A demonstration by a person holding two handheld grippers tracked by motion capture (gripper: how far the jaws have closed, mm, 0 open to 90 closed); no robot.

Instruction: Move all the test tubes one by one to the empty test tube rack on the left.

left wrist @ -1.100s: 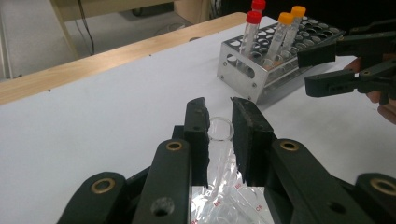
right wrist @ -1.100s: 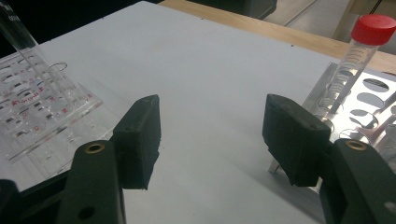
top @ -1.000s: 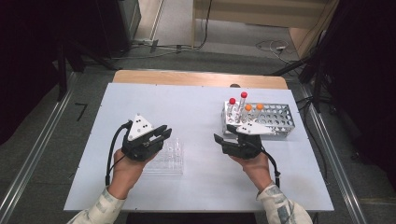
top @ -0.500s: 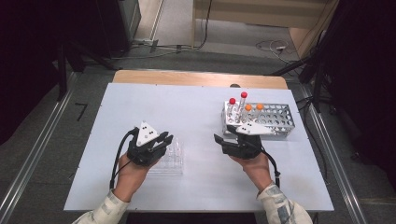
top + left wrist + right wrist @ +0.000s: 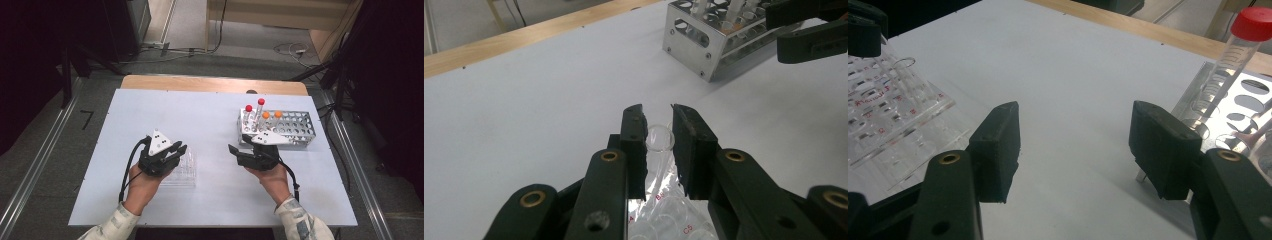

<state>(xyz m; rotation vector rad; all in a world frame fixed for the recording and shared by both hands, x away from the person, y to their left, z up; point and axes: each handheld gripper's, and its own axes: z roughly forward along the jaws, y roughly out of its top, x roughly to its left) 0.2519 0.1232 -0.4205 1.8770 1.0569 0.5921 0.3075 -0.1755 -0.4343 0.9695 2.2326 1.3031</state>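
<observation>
Gripping a clear glass tube (image 5: pixel 659 142) by its upper end, the left gripper (image 5: pixel 658 131) has its jaws closed on the rim; the tube still stands in the clear acrylic rack (image 5: pixel 181 170), which sits at about seven o'clock on the white worktop (image 5: pixel 200 115); red letters mark the wells below the jaws in the left gripper view. The right gripper (image 5: pixel 1075 145) waits with its jaws wide apart and nothing between them, hovering just beside the metal rack (image 5: pixel 295 131) at about three o'clock; that rack already carries two red-capped tubes (image 5: pixel 260 103) and two orange-capped tubes (image 5: pixel 277 115).

Risks, as I judge them: the pads catch only a short stretch near the lip, so a tilted lift could make the smooth glass slip or twist out; a pull that is not straight along the well could bind the tube and drag the light acrylic rack up with it, since nothing holds the rack down; squeezing harder to compensate could crack the thin rim; a swing toward the metal rack could knock the standing capped tubes.
</observation>
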